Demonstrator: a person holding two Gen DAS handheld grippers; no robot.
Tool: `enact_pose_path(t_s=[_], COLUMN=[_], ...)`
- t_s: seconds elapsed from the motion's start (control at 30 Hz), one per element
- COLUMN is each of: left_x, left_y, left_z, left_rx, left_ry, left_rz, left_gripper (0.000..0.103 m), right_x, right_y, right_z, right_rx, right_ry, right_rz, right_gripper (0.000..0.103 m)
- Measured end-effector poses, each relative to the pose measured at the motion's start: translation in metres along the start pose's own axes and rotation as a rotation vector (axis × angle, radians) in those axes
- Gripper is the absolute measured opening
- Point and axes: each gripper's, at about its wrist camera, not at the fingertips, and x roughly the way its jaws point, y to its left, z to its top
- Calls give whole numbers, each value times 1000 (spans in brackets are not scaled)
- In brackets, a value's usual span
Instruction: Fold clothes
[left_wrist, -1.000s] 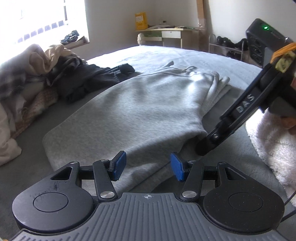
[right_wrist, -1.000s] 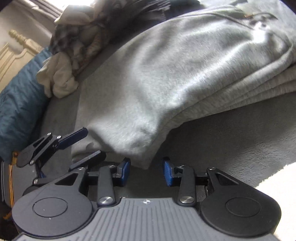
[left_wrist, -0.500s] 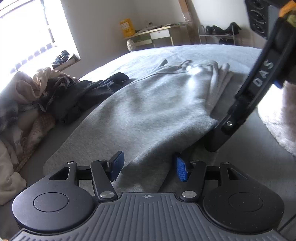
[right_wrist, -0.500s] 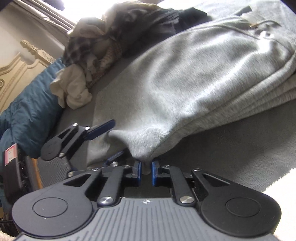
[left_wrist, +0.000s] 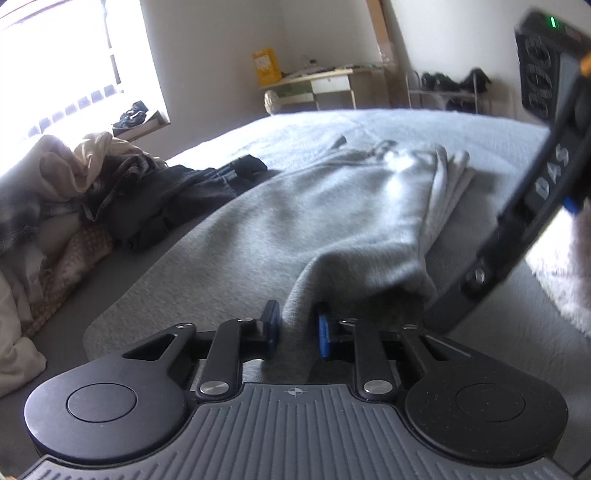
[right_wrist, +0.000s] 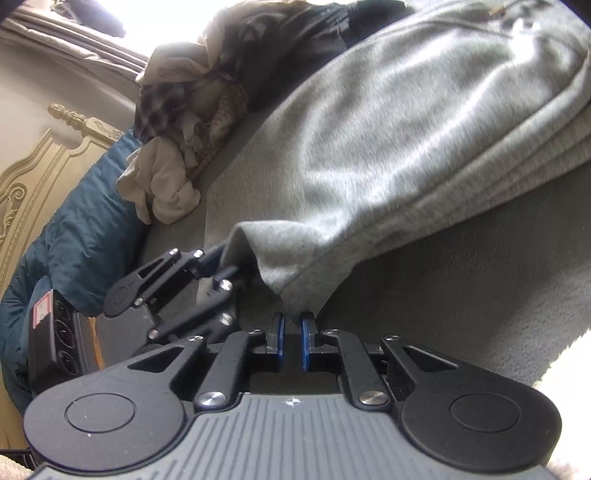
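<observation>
A grey fleece garment (left_wrist: 332, 206) lies folded lengthwise on the grey bed cover (left_wrist: 498, 332), its near hem lifted off the bed. My left gripper (left_wrist: 297, 328) is shut on that hem, with cloth bunched between the blue pads (left_wrist: 274, 325). My right gripper (right_wrist: 291, 332) is shut on the hem's corner of the same garment (right_wrist: 406, 129), just to the right. Each view shows the other tool: the left gripper (right_wrist: 229, 267) at the lifted edge, and the right one's black body (left_wrist: 480, 277), whose tips the cloth hides.
A heap of mixed clothes (left_wrist: 74, 192) and a dark garment (left_wrist: 177, 199) lie left of the grey one. A white fluffy blanket (left_wrist: 565, 273) sits at the right. A teal duvet (right_wrist: 74, 236) and carved headboard (right_wrist: 33, 166) lie beyond the heap. A desk (left_wrist: 325, 81) stands against the far wall.
Both grippers went from open to shut on the grey garment's near hem, the right one first, then the left. The hem now stands lifted off the bed.
</observation>
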Motion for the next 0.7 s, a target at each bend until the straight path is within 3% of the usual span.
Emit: enact_pose_path(t_s=[0.13,0.2,0.3,0.37,0.53,0.63,0.7], left_x=[-4,-5,-5,-5,-3,-4,-4], left_y=[6,7,11,13,18,21,22], left_z=[2,1,1,0,0,1,0], left_rx=[-28,-38,-55,-64,-80,-100,-112], left_ry=[-28,-35,-39,-43,-45,-45,-46], left_rz=[-4,-4,-14,-20,-35,-47,-54], left_gripper=[16,15,15,15,15,15,15], right_x=[6,4,-7,-12,9,25,25], right_y=[-6,-13,-17,-10,-1,4,13], right_z=[-3,-4,-1,1,2,0,-1], right_rx=[46,109,147,57,-14,-38,-82], right_ry=[43,56,43,16,43,78,55], right_rz=[27,122,198,52,-184,-148,-97], right_gripper=[10,10,11,11,11,11,11])
